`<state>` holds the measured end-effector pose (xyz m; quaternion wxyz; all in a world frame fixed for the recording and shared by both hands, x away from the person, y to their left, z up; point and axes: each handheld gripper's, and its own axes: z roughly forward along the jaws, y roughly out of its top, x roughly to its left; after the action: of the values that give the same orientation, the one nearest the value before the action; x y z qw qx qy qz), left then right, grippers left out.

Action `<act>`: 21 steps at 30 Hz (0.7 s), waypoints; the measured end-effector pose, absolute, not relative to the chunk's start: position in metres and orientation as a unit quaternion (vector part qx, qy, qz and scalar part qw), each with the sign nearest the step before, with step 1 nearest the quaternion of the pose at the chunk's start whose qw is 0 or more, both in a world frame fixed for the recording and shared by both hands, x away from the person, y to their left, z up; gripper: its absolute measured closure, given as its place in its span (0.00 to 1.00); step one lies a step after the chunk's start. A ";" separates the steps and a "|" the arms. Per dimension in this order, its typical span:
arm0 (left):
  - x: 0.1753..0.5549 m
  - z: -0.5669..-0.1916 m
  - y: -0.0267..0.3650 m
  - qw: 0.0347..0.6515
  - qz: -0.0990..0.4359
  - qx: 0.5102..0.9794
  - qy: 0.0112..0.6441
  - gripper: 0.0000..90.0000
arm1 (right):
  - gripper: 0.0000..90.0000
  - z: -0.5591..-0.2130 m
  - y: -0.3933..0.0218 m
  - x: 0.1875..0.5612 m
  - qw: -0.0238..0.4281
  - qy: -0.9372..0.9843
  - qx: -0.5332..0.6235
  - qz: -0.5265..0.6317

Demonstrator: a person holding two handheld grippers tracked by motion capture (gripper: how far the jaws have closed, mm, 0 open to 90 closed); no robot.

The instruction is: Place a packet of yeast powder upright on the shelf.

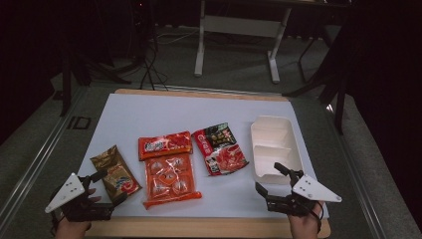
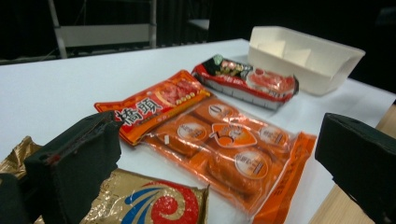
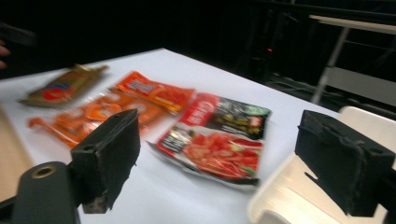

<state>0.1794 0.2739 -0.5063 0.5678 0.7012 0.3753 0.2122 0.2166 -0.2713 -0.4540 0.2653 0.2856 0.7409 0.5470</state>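
Snack packets [image 1: 169, 164] laid mid-frame, white tray [image 1: 276, 147] right; left gripper [image 1: 102, 186] and right gripper [image 1: 271, 181] held apart, empty. Pickup judged pending; nearest packet to be straddled.

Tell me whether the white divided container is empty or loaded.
Empty. The white container sits upright on the table's right side with bare compartments; all four snack packets lie flat on the table beside it.

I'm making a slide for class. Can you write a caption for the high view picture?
Two open tongs, left and right, wait near four shiny snack packets and a white divided plastic tray.
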 end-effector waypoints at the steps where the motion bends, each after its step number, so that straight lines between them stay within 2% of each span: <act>1: 0.180 -0.507 0.273 0.570 0.208 0.703 0.371 0.00 | 0.16 -0.454 -0.271 0.218 0.270 0.743 0.292 0.539; 7: 0.179 -0.506 0.268 0.571 0.202 0.714 0.351 0.00 | 0.16 -0.456 -0.273 0.218 0.261 0.741 0.310 0.535; 12: 0.174 -0.505 0.265 0.561 0.221 0.730 0.322 0.00 | 0.16 -0.457 -0.273 0.221 0.256 0.747 0.307 0.531; 17: 0.174 -0.504 0.268 0.553 0.209 0.734 0.335 0.00 | 0.14 -0.455 -0.271 0.219 0.267 0.748 0.307 0.524; 21: 0.172 -0.497 0.275 0.555 0.174 0.732 0.355 0.01 | 0.13 -0.453 -0.268 0.216 0.261 0.756 0.305 0.517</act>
<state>0.1716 0.2747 -0.4970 0.5551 0.7318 0.3552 0.1738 0.2155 -0.2675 -0.4530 0.2608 0.3047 0.7561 0.5171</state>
